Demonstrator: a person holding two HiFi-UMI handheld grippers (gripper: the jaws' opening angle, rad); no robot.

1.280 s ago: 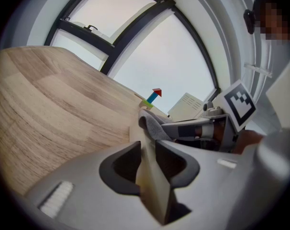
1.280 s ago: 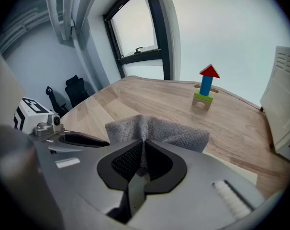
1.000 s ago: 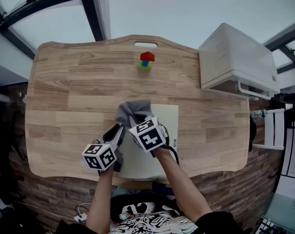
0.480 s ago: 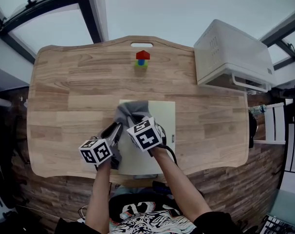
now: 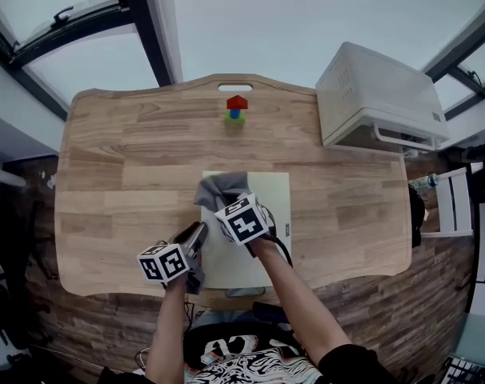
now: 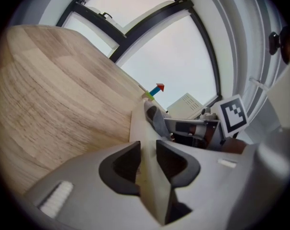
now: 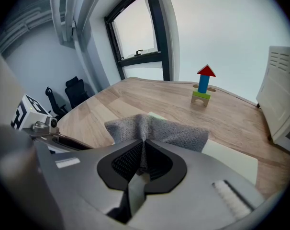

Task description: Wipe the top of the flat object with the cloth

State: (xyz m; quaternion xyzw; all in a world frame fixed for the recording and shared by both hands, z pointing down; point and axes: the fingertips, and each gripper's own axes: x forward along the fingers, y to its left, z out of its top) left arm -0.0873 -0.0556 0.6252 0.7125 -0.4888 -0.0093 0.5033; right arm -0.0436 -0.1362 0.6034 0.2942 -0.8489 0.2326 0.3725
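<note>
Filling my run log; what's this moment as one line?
left gripper: shut on board edge | right gripper: shut on cloth | cloth: resting on board top

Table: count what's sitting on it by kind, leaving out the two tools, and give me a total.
board: 1
cloth: 1
toy blocks: 3
white box: 1
Total: 6
</note>
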